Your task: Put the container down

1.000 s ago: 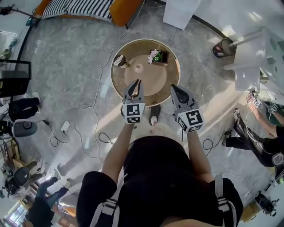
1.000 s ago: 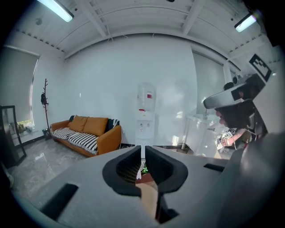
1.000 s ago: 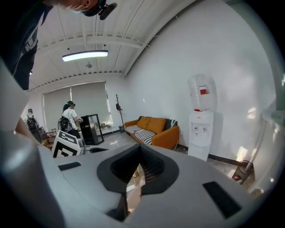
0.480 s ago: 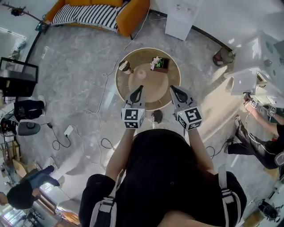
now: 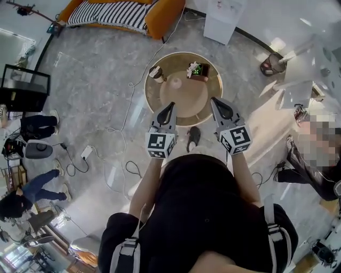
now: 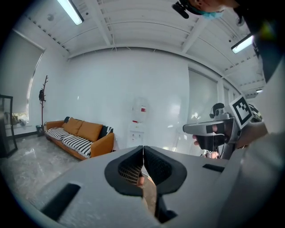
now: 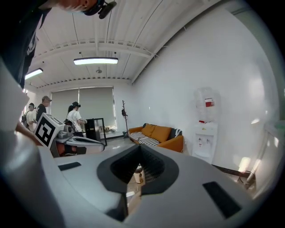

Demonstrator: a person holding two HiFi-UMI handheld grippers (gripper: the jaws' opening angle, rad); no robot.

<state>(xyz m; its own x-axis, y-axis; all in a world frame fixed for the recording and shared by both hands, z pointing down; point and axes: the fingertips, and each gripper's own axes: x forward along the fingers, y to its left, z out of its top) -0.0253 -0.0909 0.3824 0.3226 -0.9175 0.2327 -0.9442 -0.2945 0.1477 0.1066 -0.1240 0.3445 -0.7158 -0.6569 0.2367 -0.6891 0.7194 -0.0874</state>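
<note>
- So, the round table (image 5: 184,98) lies beyond both grippers; its near rim is hidden behind them.
- Left gripper (image 5: 169,106): jaws pressed together, nothing between them, touching nothing.
- Right gripper (image 5: 215,101): jaws together too, empty.
- Container (image 5: 156,73), a small cup, stands upright at the table's left edge; contents too small to tell.

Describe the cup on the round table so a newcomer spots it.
In the head view, start at the round tan table near the orange sofa. By its upper left rim stands a small pale cup; the dark box at the upper right, by contrast, holds greenery.
</note>
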